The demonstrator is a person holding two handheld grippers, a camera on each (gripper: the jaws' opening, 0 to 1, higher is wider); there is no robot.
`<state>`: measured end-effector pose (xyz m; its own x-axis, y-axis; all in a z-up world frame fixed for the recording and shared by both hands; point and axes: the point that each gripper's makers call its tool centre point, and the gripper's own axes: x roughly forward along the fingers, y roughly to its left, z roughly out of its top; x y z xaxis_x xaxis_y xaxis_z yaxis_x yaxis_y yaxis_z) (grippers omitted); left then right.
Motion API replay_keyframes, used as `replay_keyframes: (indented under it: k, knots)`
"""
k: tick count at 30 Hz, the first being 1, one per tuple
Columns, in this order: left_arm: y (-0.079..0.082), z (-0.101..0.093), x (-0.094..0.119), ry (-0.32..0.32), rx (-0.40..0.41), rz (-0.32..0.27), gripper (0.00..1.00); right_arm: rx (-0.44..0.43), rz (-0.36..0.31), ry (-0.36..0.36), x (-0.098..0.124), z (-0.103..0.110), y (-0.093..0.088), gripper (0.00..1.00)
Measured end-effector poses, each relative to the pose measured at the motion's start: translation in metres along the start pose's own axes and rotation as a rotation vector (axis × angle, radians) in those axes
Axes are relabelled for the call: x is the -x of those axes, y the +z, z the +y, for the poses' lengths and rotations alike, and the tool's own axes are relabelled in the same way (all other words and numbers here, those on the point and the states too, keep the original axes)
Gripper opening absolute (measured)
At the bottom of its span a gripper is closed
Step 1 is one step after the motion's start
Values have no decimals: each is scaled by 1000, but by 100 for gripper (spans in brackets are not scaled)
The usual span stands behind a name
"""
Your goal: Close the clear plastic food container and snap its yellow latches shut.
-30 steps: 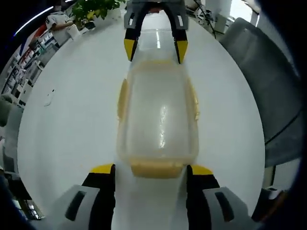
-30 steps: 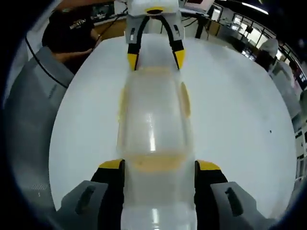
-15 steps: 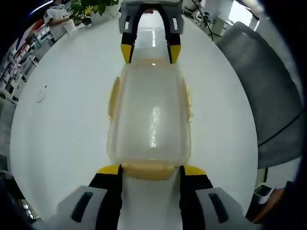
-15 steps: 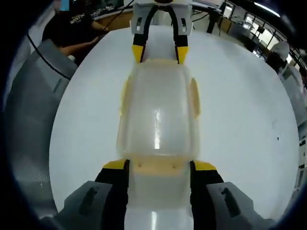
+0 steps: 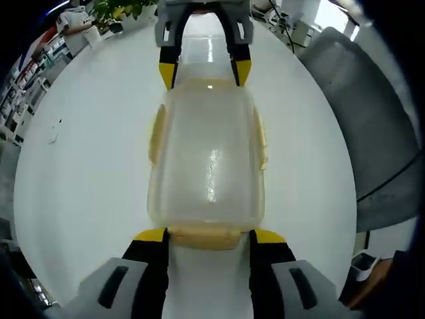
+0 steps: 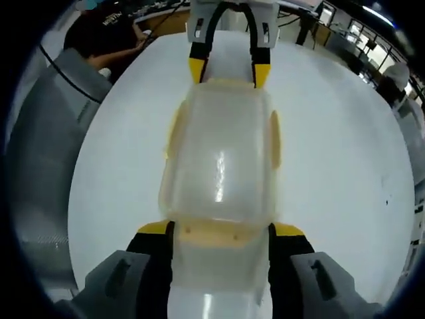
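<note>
A: Where does the clear plastic food container (image 5: 206, 159) sit?

B: On the white round tabletop (image 5: 86, 166), lid on, lengthwise between the two grippers. In the left gripper view the left gripper (image 5: 206, 236) is at the container's near end, its jaws spread wide, their yellow tips flanking the yellow latch (image 5: 202, 236) on that end.

A: Are the jaws gripping the latch?

B: No. They stand to either side of it, just beside the container's corners, with nothing clamped between them.

A: And the far end?

B: The right gripper (image 5: 204, 72) faces in from there, jaws also spread apart, tips at the container's far corners. In the right gripper view it is mirrored: the right gripper (image 6: 221, 230) straddles its own end latch (image 6: 219, 232), and the left gripper (image 6: 229, 72) sits at the container's (image 6: 222, 159) far end.

A: Other latches?

B: Yellow latches along both long sides (image 5: 157, 136) (image 5: 261, 136), lying against the container's walls.

A: Anything around the tabletop (image 6: 339, 166)?

B: A grey chair (image 5: 372, 133) beside it, and a potted plant (image 5: 116, 8) beyond the container's far end.
</note>
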<state>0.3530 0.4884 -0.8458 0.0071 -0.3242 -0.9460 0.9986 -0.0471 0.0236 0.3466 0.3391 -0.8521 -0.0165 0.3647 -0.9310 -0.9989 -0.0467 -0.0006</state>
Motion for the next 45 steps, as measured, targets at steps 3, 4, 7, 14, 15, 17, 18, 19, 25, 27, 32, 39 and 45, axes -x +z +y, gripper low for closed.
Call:
replay_keyframes:
  k: [3, 4, 7, 14, 15, 17, 18, 19, 25, 27, 32, 39, 45]
  knots:
    - [0, 0, -1, 1, 2, 7, 42, 2, 1, 1, 0, 0, 0, 55]
    - [0, 0, -1, 1, 3, 8, 42, 1, -1, 1, 0, 0, 0, 55]
    - [0, 0, -1, 0, 2, 12, 42, 2, -10, 1, 0, 0, 0, 55]
    - [0, 0, -2, -5, -8, 23, 40, 12, 11, 4, 0, 0, -1, 52]
    - [0, 0, -2, -7, -14, 24, 38, 15, 12, 5, 0, 0, -1, 52]
    - [-1, 1, -1, -5, 1, 30, 34, 28, 16, 10, 1, 0, -1, 52]
    - [0, 0, -1, -7, -14, 29, 34, 22, 18, 8, 1, 0, -1, 52]
    - [-1, 0, -1, -7, -5, 30, 34, 22, 20, 8, 1, 0, -1, 52]
    - [-1, 0, -1, -5, 1, 28, 34, 5, 24, 2, 1, 0, -2, 50]
    - [-1, 0, -1, -3, 6, 31, 33, -17, 24, -7, 2, 0, -4, 48]
    - [-1, -1, -1, 7, 39, 28, 33, -38, 41, -31, 2, -1, -18, 37]
    - [-2, -1, -1, 8, 37, 31, 33, -41, 60, -31, 1, 0, -11, 37]
    - [-3, -1, -1, 5, 32, 32, 34, -47, 73, -29, 1, 1, -7, 37]
